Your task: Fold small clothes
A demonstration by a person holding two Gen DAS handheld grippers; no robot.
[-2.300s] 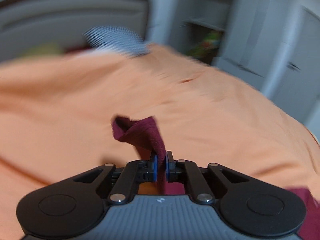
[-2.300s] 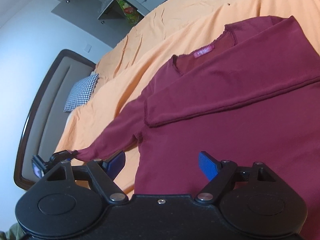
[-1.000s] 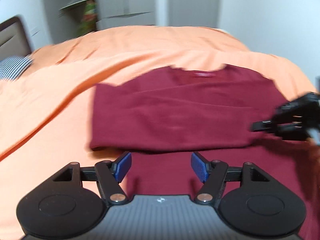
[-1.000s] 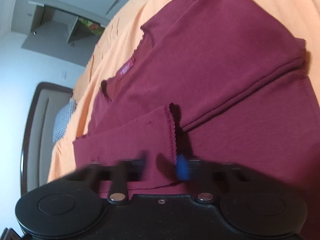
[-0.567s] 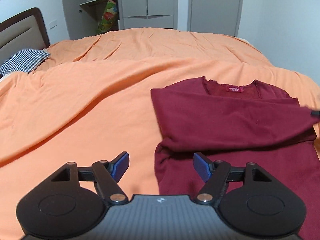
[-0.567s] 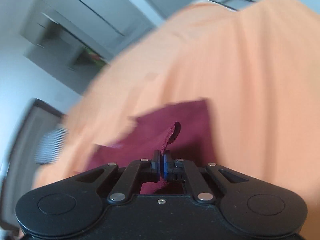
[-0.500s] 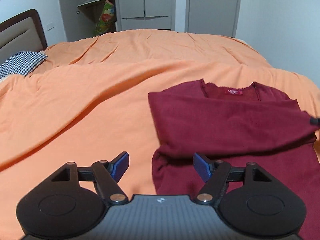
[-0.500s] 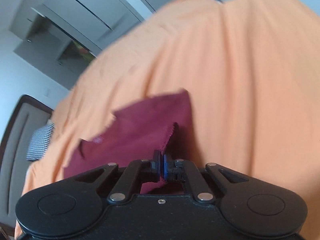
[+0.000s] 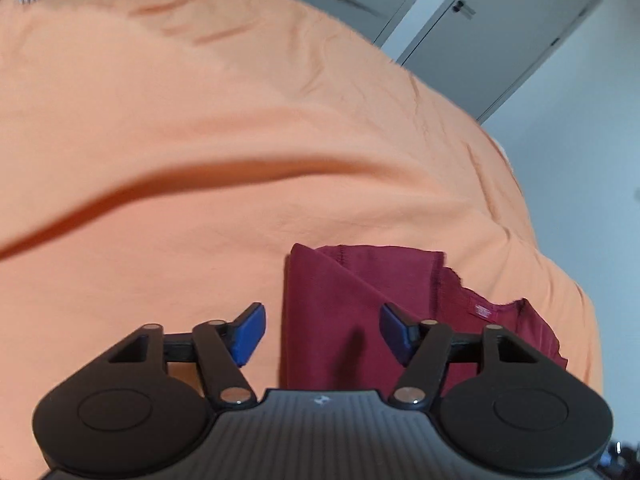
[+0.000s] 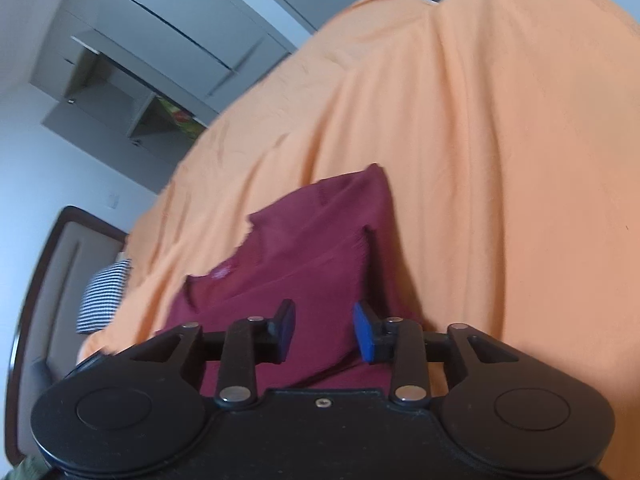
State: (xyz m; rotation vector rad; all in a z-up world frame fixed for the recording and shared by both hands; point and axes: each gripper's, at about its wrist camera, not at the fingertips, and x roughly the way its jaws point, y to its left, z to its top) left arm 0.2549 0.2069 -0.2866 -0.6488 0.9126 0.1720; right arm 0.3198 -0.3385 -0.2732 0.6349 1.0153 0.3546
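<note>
A maroon top point(image 9: 352, 304) lies on the orange bedspread point(image 9: 200, 140), its sleeves folded in over its body. The left gripper point(image 9: 322, 330) hovers over it with jaws spread wide, gripping nothing. The right gripper point(image 10: 323, 330) hangs above the cloth too, jaws parted, empty.

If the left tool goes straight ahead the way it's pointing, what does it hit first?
Most likely the maroon shirt: the left tool is open, and the folded fabric lies right between and ahead of its fingers. Past it is only the orange bedspread. Depth is hard to judge.
</note>
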